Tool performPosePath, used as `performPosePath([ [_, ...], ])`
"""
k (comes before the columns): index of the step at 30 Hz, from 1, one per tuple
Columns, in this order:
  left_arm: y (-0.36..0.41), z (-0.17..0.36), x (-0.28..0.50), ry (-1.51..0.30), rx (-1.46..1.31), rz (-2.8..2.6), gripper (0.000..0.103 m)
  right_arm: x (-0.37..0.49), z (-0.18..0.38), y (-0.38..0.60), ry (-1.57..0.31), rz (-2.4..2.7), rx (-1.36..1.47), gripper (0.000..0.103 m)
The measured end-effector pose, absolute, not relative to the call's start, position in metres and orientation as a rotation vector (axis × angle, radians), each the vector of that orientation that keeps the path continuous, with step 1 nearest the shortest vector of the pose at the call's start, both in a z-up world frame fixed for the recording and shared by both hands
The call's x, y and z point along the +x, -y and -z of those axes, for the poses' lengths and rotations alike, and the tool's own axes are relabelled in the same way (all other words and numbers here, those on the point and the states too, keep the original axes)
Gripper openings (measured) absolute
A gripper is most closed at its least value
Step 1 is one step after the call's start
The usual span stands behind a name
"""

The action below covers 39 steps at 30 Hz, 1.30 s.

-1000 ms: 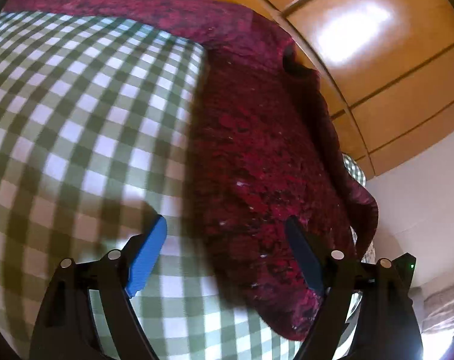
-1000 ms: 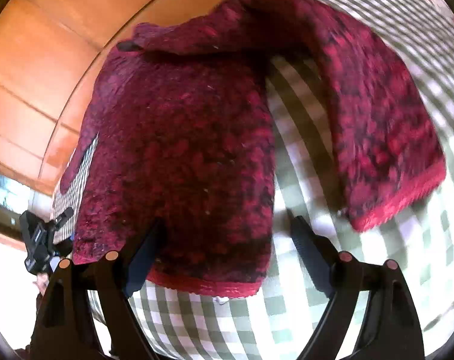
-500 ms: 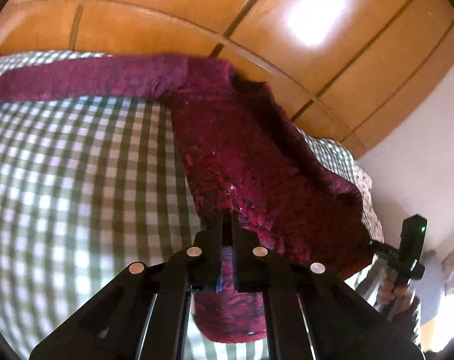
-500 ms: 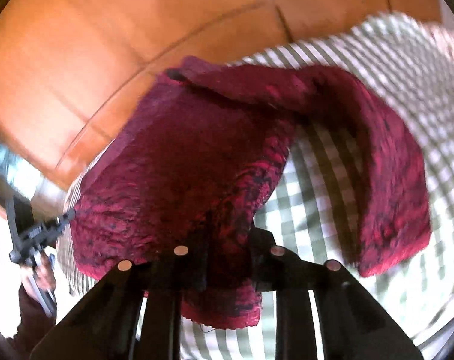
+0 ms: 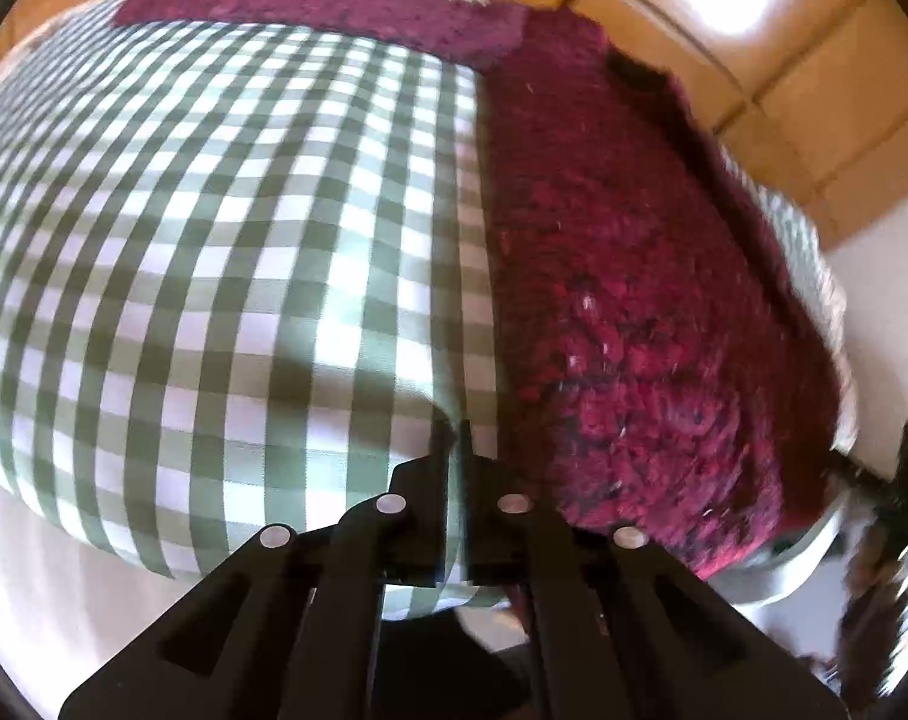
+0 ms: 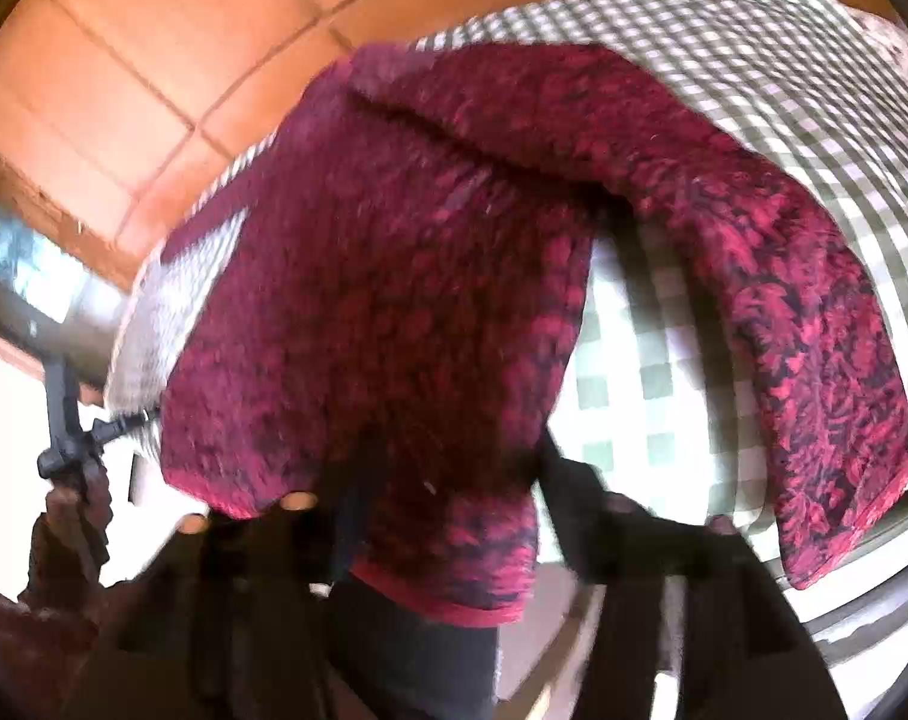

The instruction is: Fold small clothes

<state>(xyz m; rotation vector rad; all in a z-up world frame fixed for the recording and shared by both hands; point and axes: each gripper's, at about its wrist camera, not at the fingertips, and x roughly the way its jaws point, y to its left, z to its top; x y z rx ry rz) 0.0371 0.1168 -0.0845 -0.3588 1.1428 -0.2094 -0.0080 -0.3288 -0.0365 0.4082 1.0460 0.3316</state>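
A dark red knitted sweater [image 5: 622,276] lies on a green-and-white checked tablecloth [image 5: 225,228], one sleeve stretched along the far edge. My left gripper [image 5: 457,450] is shut, its tips at the cloth just left of the sweater's hem; whether it pinches fabric is hidden. In the right wrist view the sweater [image 6: 393,276] hangs over the table's near edge, its other sleeve [image 6: 814,324] draped to the right. My right gripper [image 6: 447,480] is blurred; its jaws stand apart on either side of the hanging hem.
Orange tiled floor [image 5: 784,48] lies beyond the table. The table's edge [image 6: 862,618] runs close in front of both grippers. The other gripper shows at the side of each view: the right one [image 5: 898,480], the left one [image 6: 63,420].
The sweater's hem has been pulled toward the near table edge and now hangs over it. My right jaws, shut on the hem half a second ago, have opened. Both views tilted down.
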Motion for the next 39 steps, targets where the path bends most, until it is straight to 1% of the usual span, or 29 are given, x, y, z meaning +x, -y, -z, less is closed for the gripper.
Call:
performPosePath([
  [1, -0.118, 0.079, 0.037, -1.106, -0.366, 0.2, 0.033, -0.005, 0.034, 0.329, -1.033, -0.33, 0.417, 0.057],
  [2, -0.117, 0.073, 0.036, -1.073, -0.359, 0.191, 0.04, 0.002, 0.033, 0.329, -1.024, -0.32, 0.418, 0.062],
  [3, -0.116, 0.067, 0.038, -1.041, -0.348, 0.188, 0.049, 0.007, 0.032, 0.327, -1.012, -0.293, 0.403, 0.063],
  [4, -0.11, 0.058, 0.04, -1.0, -0.335, 0.2, 0.055, 0.011, 0.032, 0.325, -1.007, -0.269, 0.381, 0.065],
  [6, -0.101, 0.049, 0.042, -0.944, -0.318, 0.221, 0.059, 0.022, 0.041, 0.324, -1.023, -0.219, 0.358, 0.065],
  [10, -0.067, 0.038, 0.054, -0.88, -0.223, 0.289, 0.06, 0.044, 0.059, 0.334, -1.055, -0.14, 0.348, 0.066],
  [14, -0.038, 0.054, 0.064, -0.918, -0.122, 0.322, 0.06, 0.068, 0.06, 0.361, -1.061, -0.054, 0.297, 0.067],
  [15, -0.034, 0.06, 0.066, -0.934, -0.113, 0.324, 0.06, 0.082, 0.054, 0.368, -1.045, -0.006, 0.246, 0.067],
  [17, -0.031, 0.073, 0.069, -0.97, -0.112, 0.324, 0.06, 0.113, 0.033, 0.39, -0.979, 0.144, 0.152, 0.058],
  [18, -0.03, 0.077, 0.069, -0.979, -0.11, 0.32, 0.06, 0.128, 0.018, 0.405, -0.924, 0.226, 0.139, 0.057],
  [20, -0.029, 0.08, 0.068, -0.984, -0.1, 0.318, 0.06, 0.149, -0.014, 0.437, -0.795, 0.37, 0.187, 0.057],
  [21, -0.029, 0.08, 0.068, -0.982, -0.095, 0.317, 0.06, 0.155, -0.026, 0.447, -0.746, 0.422, 0.21, 0.06],
  [22, -0.03, 0.079, 0.067, -0.98, -0.095, 0.317, 0.06, 0.16, -0.037, 0.454, -0.7, 0.47, 0.225, 0.069],
  [23, -0.031, 0.079, 0.066, -0.98, -0.099, 0.318, 0.06, 0.163, -0.045, 0.458, -0.661, 0.498, 0.234, 0.083],
  [24, -0.031, 0.079, 0.066, -0.98, -0.105, 0.318, 0.06, 0.165, -0.052, 0.458, -0.624, 0.506, 0.244, 0.088],
  [27, -0.034, 0.08, 0.066, -0.978, -0.123, 0.325, 0.06, 0.159, -0.049, 0.441, -0.642, 0.408, 0.254, 0.089],
  [30, -0.036, 0.076, 0.068, -0.969, -0.152, 0.325, 0.06, 0.147, -0.019, 0.411, -0.739, 0.251, 0.247, 0.09],
  [31, -0.039, 0.075, 0.068, -0.963, -0.164, 0.32, 0.06, 0.146, -0.006, 0.403, -0.782, 0.197, 0.27, 0.09],
  [33, -0.042, 0.073, 0.069, -0.956, -0.182, 0.306, 0.06, 0.142, 0.023, 0.389, -0.884, 0.091, 0.342, 0.084],
  [35, -0.047, 0.071, 0.068, -0.945, -0.189, 0.282, 0.06, 0.134, 0.048, 0.376, -0.966, 0.039, 0.374, 0.07],
  [37, -0.05, 0.073, 0.067, -0.947, -0.174, 0.24, 0.06, 0.124, 0.067, 0.362, -1.024, -0.007, 0.402, 0.063],
  [39, -0.056, 0.077, 0.068, -0.965, -0.175, 0.206, 0.06, 0.115, 0.072, 0.353, -1.014, -0.01, 0.369, 0.061],
])
